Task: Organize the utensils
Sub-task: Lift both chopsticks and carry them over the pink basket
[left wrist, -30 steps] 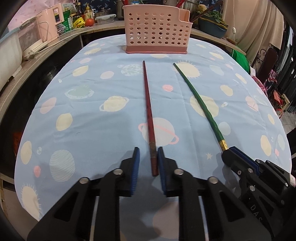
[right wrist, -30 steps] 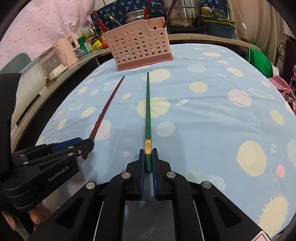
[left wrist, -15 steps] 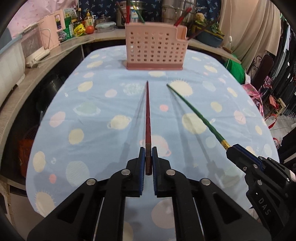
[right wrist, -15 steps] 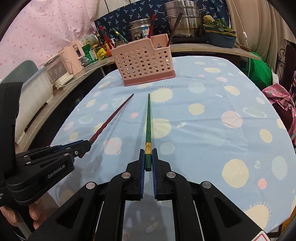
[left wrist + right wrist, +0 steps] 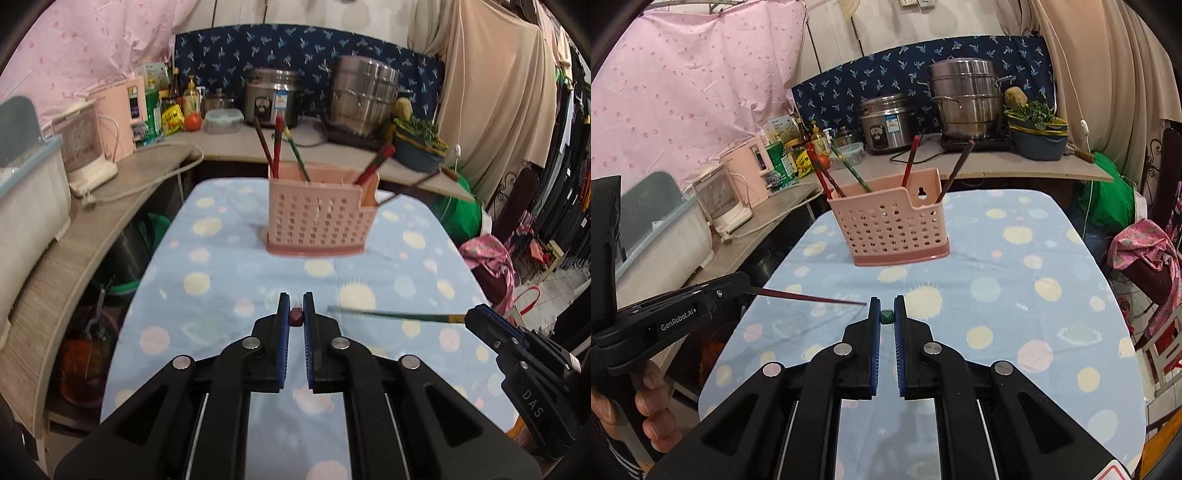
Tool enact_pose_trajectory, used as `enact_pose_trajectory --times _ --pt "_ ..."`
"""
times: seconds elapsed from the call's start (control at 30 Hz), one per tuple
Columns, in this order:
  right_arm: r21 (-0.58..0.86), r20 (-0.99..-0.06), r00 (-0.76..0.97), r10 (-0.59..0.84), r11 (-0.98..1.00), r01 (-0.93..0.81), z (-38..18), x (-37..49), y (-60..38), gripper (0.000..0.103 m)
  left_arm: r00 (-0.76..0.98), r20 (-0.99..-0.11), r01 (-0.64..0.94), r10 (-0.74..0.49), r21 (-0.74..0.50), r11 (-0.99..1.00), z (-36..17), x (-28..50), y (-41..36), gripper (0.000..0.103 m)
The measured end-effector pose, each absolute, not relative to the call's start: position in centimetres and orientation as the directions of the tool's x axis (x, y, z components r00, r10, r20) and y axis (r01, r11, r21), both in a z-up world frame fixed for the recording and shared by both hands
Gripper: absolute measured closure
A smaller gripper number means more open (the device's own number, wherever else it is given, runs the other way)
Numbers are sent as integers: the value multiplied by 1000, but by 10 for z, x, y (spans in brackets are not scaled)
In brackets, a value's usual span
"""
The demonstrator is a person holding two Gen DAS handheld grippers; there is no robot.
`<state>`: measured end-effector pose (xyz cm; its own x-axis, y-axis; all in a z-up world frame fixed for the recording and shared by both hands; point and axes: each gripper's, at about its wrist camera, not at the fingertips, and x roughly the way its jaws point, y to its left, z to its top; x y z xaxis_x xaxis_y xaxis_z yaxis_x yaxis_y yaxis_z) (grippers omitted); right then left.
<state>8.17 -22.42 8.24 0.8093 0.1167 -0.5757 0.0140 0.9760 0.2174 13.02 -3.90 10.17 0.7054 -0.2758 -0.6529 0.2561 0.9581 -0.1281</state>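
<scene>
My left gripper [image 5: 296,318] is shut on a dark red chopstick [image 5: 296,318], seen end-on between the blue pads; its length shows in the right wrist view [image 5: 809,297]. My right gripper [image 5: 886,316] is shut on a green chopstick [image 5: 886,316], also end-on; it appears as a long green rod [image 5: 391,314] in the left wrist view. Both chopsticks are lifted off the table. Ahead stands a pink perforated utensil holder [image 5: 317,218] [image 5: 890,230] with several chopsticks upright in it.
The table carries a light blue cloth with planets and suns [image 5: 221,280]. Behind it a counter [image 5: 229,147] holds a rice cooker [image 5: 271,96], a steel steamer pot [image 5: 364,99], bottles and a vegetable bowl [image 5: 419,151]. A hand [image 5: 653,402] grips the left tool.
The left gripper closed on the red chopstick. Both grippers then rose from the table with their chopsticks, which now point level toward the holder, and the view tilted up.
</scene>
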Motion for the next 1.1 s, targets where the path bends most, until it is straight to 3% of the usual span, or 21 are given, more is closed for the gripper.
enact_pose_trajectory --times 0.43,0.77,1.1 --pt "269 -490 859 147 963 -11 142 151 -256 96 781 -548 236 -299 -185 954 180 210 -34 96" --pt "288 -362 918 161 956 -54 210 208 -268 96 845 -435 256 -312 -184 949 249 254 -47 96" --pt "274 -275 953 130 960 -51 257 267 -273 96 872 -403 238 -278 -147 960 267 299 -60 96"
